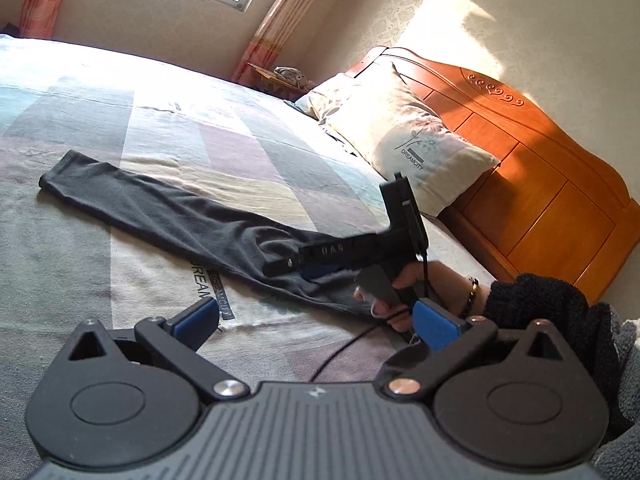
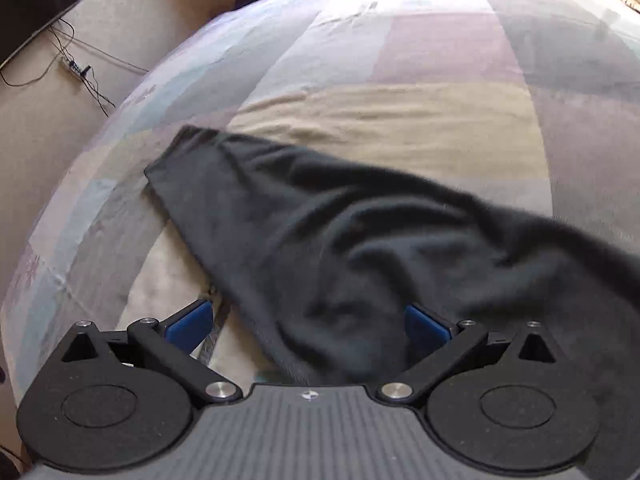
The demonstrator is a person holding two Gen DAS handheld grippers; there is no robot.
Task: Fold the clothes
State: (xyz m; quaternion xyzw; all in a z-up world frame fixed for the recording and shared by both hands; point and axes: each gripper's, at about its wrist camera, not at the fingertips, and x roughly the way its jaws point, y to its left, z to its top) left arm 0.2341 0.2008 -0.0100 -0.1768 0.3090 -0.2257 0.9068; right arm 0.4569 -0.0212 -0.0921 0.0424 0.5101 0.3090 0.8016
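Observation:
A dark grey garment (image 1: pixel 168 208) lies in a long narrow strip across the patchwork bed cover (image 1: pixel 100 128), narrow end far left, wider end near right. My right gripper (image 1: pixel 296 270), held by a hand (image 1: pixel 404 280) in a dark fuzzy sleeve, rests low over that wider end. In the right wrist view the garment (image 2: pixel 320 232) runs between the wide-apart blue pads (image 2: pixel 188 322) of the right gripper (image 2: pixel 308 324), which is open. My left gripper (image 1: pixel 316 322) hovers above the bed in front of the garment, open, with nothing between its fingers.
A floral pillow (image 1: pixel 404 140) leans on an orange wooden headboard (image 1: pixel 540 168) at the right. A black cable (image 1: pixel 344 348) trails over the cover near the hand. A bedside table (image 1: pixel 276 78) stands by the curtain. A dark screen (image 2: pixel 32 4) and a power strip (image 2: pixel 74 66) sit beyond the bed's left edge.

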